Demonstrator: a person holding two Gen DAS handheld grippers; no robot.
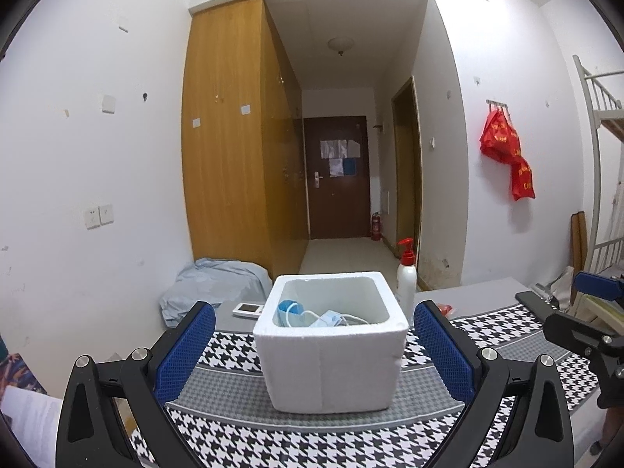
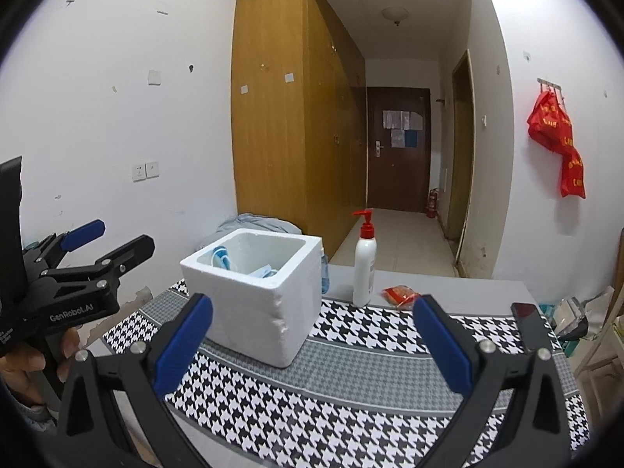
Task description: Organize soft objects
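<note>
A white foam box (image 1: 327,358) (image 2: 253,304) stands on a black-and-white houndstooth mat (image 1: 351,440) (image 2: 351,374). Inside it lie blue and white soft items with white straps (image 1: 308,314) (image 2: 222,259). My left gripper (image 1: 314,347) is open wide, and the box stands just ahead between its blue fingertips (image 1: 187,351) without touching them. My right gripper (image 2: 312,335) is also open and holds nothing; the box is ahead and to its left. Each gripper shows in the other's view: the right gripper (image 1: 565,296) at the right edge, the left gripper (image 2: 113,240) at the left, held by a hand.
A white lotion bottle with a red pump (image 1: 405,277) (image 2: 364,269) stands behind the box to the right. A red packet (image 2: 401,296), a dark phone (image 2: 526,323) and a white remote (image 1: 247,309) lie on the table. A blue-grey cloth bundle (image 1: 214,284) sits by the wall.
</note>
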